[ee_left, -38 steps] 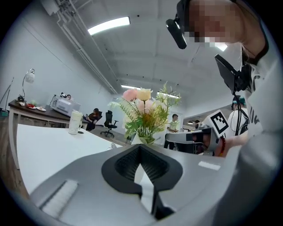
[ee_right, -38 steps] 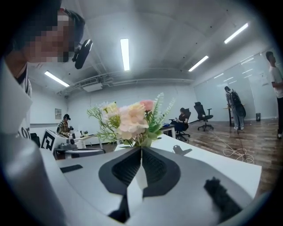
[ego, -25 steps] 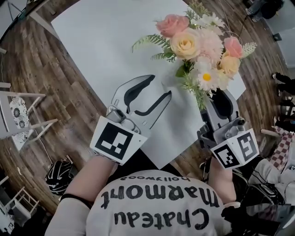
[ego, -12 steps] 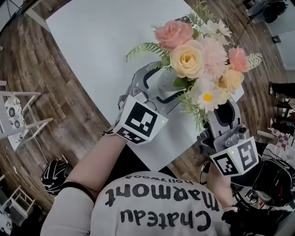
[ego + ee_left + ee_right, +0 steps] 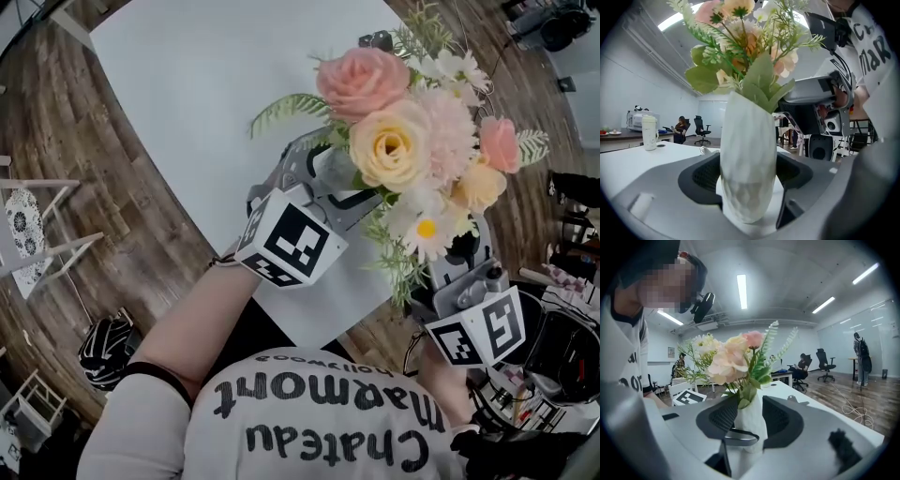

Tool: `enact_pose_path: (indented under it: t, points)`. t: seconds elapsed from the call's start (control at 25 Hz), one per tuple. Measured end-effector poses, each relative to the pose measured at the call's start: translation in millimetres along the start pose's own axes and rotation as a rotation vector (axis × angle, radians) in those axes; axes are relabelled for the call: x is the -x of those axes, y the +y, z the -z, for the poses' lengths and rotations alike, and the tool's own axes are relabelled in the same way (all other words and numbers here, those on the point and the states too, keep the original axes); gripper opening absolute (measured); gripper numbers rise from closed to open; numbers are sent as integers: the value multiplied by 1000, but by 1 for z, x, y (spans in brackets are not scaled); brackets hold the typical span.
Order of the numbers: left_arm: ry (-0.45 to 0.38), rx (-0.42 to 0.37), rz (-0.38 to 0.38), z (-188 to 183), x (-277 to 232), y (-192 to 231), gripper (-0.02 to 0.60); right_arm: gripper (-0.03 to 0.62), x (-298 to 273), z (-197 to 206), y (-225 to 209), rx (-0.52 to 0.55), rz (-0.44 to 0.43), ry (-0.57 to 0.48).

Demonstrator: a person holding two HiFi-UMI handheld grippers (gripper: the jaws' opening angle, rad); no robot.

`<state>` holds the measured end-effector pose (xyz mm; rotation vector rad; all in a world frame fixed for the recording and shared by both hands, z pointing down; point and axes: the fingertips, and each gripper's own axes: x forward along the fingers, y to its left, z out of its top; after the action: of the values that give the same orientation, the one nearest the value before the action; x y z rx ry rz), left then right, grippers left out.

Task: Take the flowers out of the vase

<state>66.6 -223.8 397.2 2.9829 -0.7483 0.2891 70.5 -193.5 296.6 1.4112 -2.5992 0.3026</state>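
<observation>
A bouquet (image 5: 412, 141) of pink, peach and white flowers with green fronds stands in a white faceted vase (image 5: 330, 169) near the table's front right edge. My left gripper (image 5: 333, 176) reaches in from the left. Its jaws are wide and closing, and the vase (image 5: 747, 178) stands deep between the pads, close to both. My right gripper (image 5: 457, 246) comes from the right under the blooms. In the right gripper view its pads sit against both sides of the vase (image 5: 750, 423), and the left gripper's dark jaw curves round the vase below them.
The white table (image 5: 187, 84) stretches away to the left and back over a wooden floor. A white chair (image 5: 37, 234) and a dark bag (image 5: 103, 342) sit at the left. A white jug (image 5: 649, 132) stands on a far table. People sit on office chairs behind.
My left gripper has moved right across the table to the vase, and its jaws have spread and now flank it. The right gripper has stayed by the vase.
</observation>
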Motion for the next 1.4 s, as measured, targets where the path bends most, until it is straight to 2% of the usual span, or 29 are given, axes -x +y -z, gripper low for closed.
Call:
enact_pose_path:
  t: [0.28,0.68,1.0,1.4]
  points:
    - [-14,-2,-15,0,0,-1,357,199,-10,-7,10,111,-15,-5]
    - [-5,3,-41,3,1,-1,357,193,-24,-10,9,31,-33,-14]
    - [-11,-1,-50,1,6,-1,357,66,-26,-8,19,85,-8,8]
    - [-16,1,-54,4,6,-3,357,41,-18,-18,19,50,-16,-40]
